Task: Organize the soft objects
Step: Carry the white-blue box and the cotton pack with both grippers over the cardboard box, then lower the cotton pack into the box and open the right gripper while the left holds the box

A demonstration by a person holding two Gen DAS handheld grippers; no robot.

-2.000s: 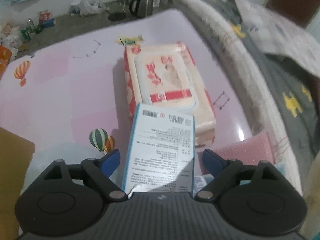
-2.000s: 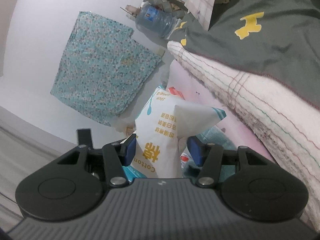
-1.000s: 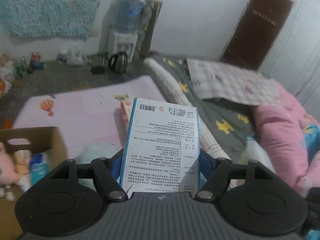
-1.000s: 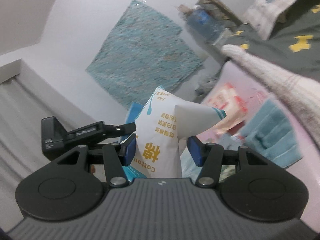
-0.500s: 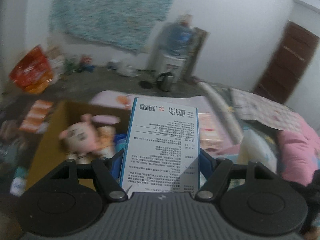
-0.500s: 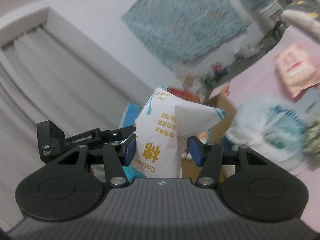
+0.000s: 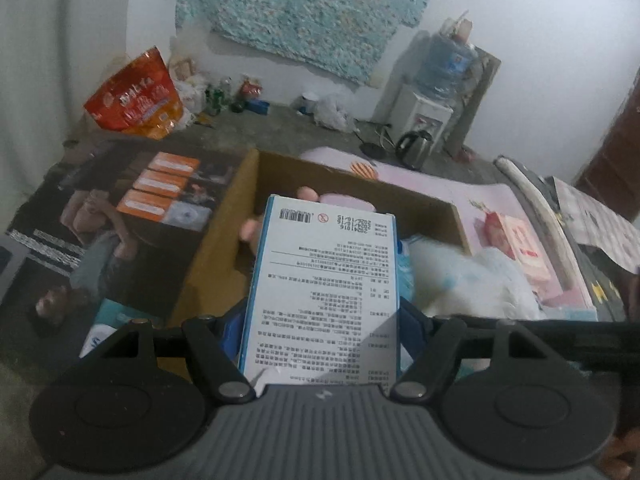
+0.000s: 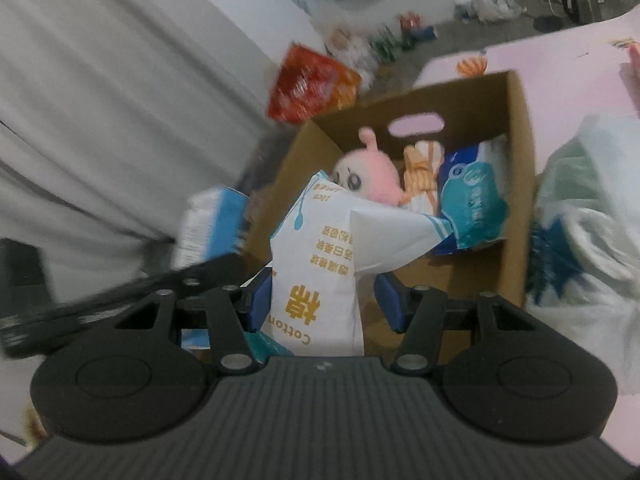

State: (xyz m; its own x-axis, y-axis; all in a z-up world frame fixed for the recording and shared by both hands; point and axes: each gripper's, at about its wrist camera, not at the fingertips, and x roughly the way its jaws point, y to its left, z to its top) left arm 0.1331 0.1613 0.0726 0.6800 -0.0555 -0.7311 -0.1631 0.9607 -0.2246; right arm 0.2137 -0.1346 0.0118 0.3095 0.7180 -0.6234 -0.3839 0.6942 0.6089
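Note:
My left gripper (image 7: 320, 320) is shut on a white and blue printed pack (image 7: 324, 280), held upright just before the near left corner of an open cardboard box (image 7: 280, 168). A pink plush (image 7: 308, 193) peeks out behind the pack. My right gripper (image 8: 325, 300) is shut on a white soft pack with yellow letters (image 8: 320, 272), hanging over the near wall of the same cardboard box (image 8: 518, 152). Inside lie the pink plush (image 8: 372, 172), a striped orange cloth (image 8: 420, 168) and a blue tissue pack (image 8: 472, 200). The left gripper's pack (image 8: 212, 224) shows blurred at the left.
A white and blue plastic bag (image 7: 480, 280) lies right of the box on the pink mat (image 7: 440, 196), with a red tissue pack (image 7: 516, 248) beyond. A printed dark sheet (image 7: 120, 220) lies left of the box. An orange bag (image 7: 136, 96), a kettle (image 7: 414, 146) and a water dispenser (image 7: 440, 80) stand by the wall.
Both grippers have swung left from the mat and bed to the cardboard box, each keeping its pack. The right gripper has tipped down, so the box's inside now shows.

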